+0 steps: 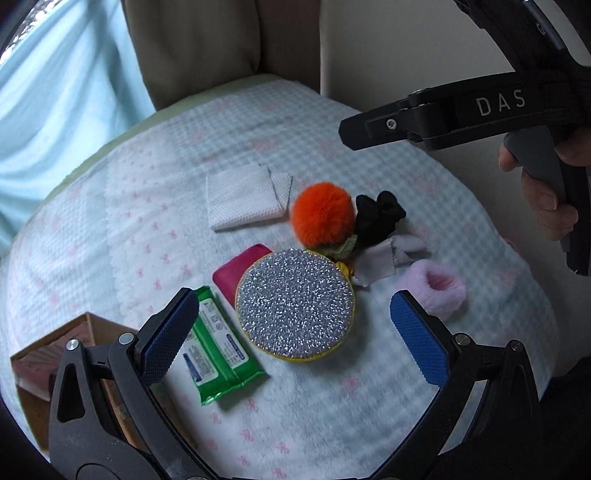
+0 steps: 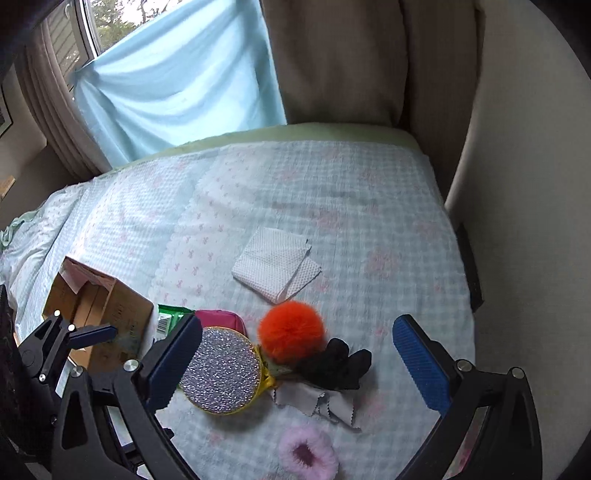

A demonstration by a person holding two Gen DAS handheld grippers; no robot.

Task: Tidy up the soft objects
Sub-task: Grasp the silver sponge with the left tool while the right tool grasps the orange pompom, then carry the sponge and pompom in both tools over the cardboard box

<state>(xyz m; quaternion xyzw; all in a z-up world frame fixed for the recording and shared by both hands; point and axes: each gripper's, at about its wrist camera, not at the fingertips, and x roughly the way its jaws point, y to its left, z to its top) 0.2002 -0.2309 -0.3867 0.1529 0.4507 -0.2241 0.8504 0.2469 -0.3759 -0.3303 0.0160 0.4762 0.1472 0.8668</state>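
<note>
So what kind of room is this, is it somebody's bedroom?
Probably a bedroom: the things lie on a bed's checked blanket with pink bows, curtains hang by a window, and a cardboard box sits on the bed.

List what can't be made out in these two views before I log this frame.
- Cardboard box contents: left wrist view, blocked by the left gripper; right wrist view, too angled.
- Green packet: right wrist view, mostly behind the right gripper finger; print unreadable.
- Yellow item under the glitter disc: only edges show.
- Pink scrunchie: blurred near the bottom edge.
</note>
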